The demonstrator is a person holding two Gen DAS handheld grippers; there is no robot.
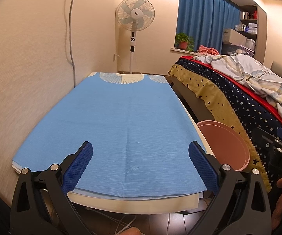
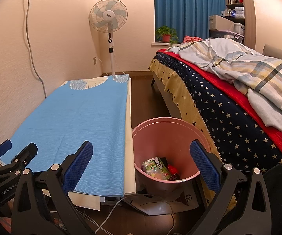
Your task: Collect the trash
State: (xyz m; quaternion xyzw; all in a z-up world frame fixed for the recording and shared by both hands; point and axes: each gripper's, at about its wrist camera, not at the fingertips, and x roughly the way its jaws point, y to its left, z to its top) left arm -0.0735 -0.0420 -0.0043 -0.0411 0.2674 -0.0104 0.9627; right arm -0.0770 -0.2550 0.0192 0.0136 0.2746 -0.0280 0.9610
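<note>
Left claw (image 1: pixel 140 163): spread wide, nothing between the blue pads; hangs over the near end of the bench at lower centre of the left wrist view.
Right claw (image 2: pixel 141 163): spread wide, holding nothing; lower centre of the right wrist view, above the bin's open mouth.
Bench (image 1: pixel 133 204): covered by a blue cloth (image 1: pixel 121 117) with a white fan pattern at the far end; cloth surface bare.
Pink bin (image 2: pixel 152 137): on the floor between bench and bed, just beside the bench's edge; seen at right of centre in the left wrist view.
Trash (image 2: pixel 157 167): several colourful wrappers lying at the bottom of the bin, one with a panda print, one red item beside it.
Bed (image 2: pixel 229 107): right side of frame, star-print cover, striped quilt rumpled on top.
Standing fan (image 2: pixel 108 17): upper centre, against the far wall.
Potted plant (image 2: pixel 166 34): on the windowsill before the blue curtain.
Cables: loose on the floor under the bench's near end.
</note>
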